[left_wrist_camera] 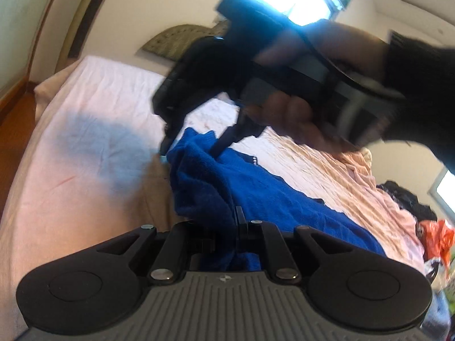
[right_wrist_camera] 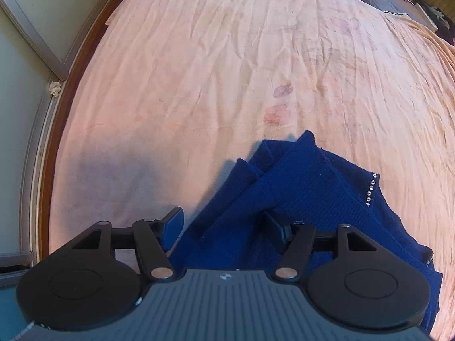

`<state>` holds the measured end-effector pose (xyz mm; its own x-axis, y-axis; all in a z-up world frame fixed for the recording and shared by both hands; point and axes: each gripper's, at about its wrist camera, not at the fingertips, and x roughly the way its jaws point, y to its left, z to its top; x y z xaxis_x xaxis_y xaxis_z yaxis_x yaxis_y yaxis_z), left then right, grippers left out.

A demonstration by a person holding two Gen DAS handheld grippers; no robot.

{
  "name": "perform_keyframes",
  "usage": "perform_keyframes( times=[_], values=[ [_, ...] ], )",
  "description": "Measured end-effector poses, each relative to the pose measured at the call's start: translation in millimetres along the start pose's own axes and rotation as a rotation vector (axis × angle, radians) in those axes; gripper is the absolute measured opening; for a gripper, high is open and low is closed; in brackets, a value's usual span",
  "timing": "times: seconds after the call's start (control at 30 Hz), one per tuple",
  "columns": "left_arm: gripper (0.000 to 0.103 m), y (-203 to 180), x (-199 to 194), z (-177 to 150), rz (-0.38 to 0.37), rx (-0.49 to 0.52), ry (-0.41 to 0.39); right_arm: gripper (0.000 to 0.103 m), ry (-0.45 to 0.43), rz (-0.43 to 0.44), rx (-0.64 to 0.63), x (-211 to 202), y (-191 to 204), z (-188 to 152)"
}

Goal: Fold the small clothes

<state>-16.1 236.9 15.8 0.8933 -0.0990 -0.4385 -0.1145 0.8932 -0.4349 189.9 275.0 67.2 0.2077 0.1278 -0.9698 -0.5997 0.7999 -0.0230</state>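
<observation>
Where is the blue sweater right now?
The blue sweater lies bunched on the pink bedsheet, under the open right gripper and clamped in the left gripper.

1 blue garment (right_wrist_camera: 298, 199), 2 grippers (right_wrist_camera: 224, 224)

Your blue garment (right_wrist_camera: 298, 199) is a matt, fuzzy knit with ribbed bands and a row of glinting studs (right_wrist_camera: 371, 189) at right. The pink bedsheet (right_wrist_camera: 213, 56) is thin, creased cloth. Your right gripper (right_wrist_camera: 224, 227) looks matt black plastic, with shiny metal pivot pins (right_wrist_camera: 159, 272) and a ribbed grey body.
</observation>
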Motion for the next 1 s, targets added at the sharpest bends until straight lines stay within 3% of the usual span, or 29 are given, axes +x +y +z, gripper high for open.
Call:
perform_keyframes(
  times=[0.07,0.1,0.17,0.23,0.33,0.5,0.7,0.83,1.0],
  values=[
    [0.011,-5.5,-0.8,-1.6,-0.004,0.035,-0.009,0.071,-0.004,0.006,-0.002,0.9,1.3,0.0],
    [0.011,-8.2,-2.6,-3.6,-0.008,0.05,-0.015,0.061,0.0,0.0,-0.012,2.5,3.0,-0.9],
    [0.011,-12.6,-2.6,-5.3,-0.018,0.081,-0.016,0.051,0.01,-0.034,-0.037,7.0,5.2,-3.3],
    [0.011,-18.4,-1.9,-6.5,-0.019,0.106,-0.01,0.028,-0.019,-0.057,-0.07,8.2,5.1,-6.4],
    [0.011,-17.7,-2.7,-4.8,-0.013,0.099,-0.002,0.017,-0.06,-0.017,-0.081,-0.6,-10.5,-10.5],
    [0.011,-30.1,-5.9,3.4,-0.001,0.147,-0.005,0.015,-0.2,0.138,0.02,-40.5,-62.9,-32.3],
    [0.011,-91.5,-5.6,1.5,-0.076,0.303,-0.047,0.015,-0.376,0.297,0.217,-82.3,-172.3,-102.4],
    [0.011,-144.3,11.3,-25.0,-0.161,0.382,0.011,0.015,-0.431,0.308,0.352,-86.4,-244.9,-167.2],
    [0.011,-200.2,34.6,-72.2,-0.236,0.51,0.124,0.015,-0.438,0.292,0.52,-57.8,-310.3,-240.9]
  ],
)
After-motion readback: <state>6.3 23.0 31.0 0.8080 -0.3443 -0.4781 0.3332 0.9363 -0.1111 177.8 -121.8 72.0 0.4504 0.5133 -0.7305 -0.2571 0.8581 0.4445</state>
